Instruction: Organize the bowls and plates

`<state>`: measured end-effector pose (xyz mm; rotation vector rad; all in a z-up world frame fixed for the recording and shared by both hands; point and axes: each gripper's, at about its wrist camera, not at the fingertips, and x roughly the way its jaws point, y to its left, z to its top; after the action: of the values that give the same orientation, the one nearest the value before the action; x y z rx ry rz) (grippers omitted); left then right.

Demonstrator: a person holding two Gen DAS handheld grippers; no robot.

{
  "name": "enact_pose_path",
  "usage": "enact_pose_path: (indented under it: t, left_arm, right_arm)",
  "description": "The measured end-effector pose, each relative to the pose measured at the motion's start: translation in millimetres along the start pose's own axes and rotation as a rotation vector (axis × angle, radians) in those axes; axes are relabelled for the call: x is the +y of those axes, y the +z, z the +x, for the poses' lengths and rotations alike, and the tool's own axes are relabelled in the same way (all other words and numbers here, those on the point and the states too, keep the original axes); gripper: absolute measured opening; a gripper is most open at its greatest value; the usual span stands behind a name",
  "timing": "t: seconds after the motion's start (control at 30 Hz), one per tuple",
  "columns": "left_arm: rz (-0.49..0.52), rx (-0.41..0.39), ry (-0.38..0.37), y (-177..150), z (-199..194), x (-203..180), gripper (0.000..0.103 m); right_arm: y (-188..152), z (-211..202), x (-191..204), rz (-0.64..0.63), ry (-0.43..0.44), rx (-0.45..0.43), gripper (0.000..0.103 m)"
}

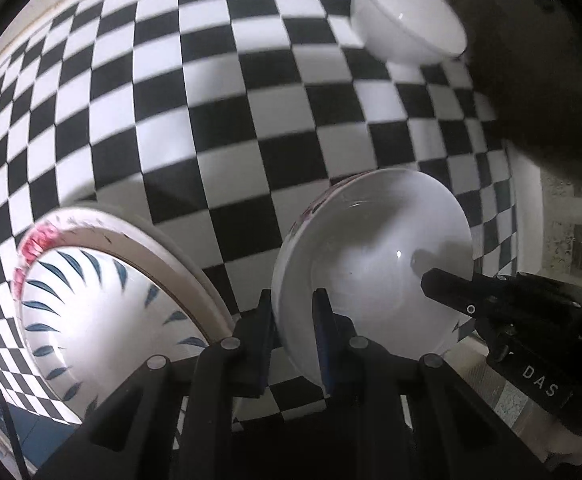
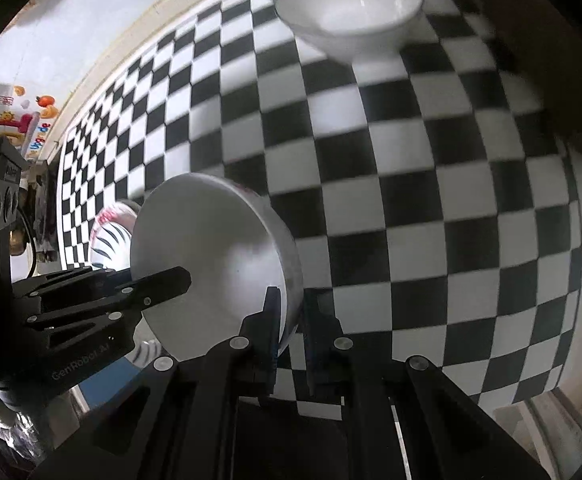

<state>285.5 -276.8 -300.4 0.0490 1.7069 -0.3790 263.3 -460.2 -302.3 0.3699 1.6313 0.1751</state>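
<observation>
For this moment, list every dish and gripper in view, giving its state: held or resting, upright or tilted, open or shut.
White bowl with red-patterned outside: tilted, both grippers gripping its rim.
Plate with blue leaf strokes and pink rim marks: not gripped, on the checkered cloth.
Plain white footed bowl: upright on the cloth, empty, not gripped.
Left gripper: shut on the patterned bowl's rim.
Right gripper: shut on the same bowl's rim.

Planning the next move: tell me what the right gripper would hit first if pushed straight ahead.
The right gripper already straddles the rim of the white floral-edged bowl. Past it, only checkered tablecloth shows, then probably the plain white bowl; depth is unclear.
</observation>
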Motion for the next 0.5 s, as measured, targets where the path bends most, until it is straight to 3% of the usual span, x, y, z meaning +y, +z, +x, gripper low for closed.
enact_pose_path:
  t: [0.23,0.5]
  left_arm:
    - [0.0,0.062,0.026,-2.3,32.0,-6.6,0.016]
    - [-0.013,0.037,0.039,-2.5,18.5,-12.9,0.018]
  right_arm:
    - [-5.4,24.1,-11.4,0.006,-0.013,0.042,0.012]
    - [-1.4,16.7,-16.6,0.006,0.005,0.067,0.012]
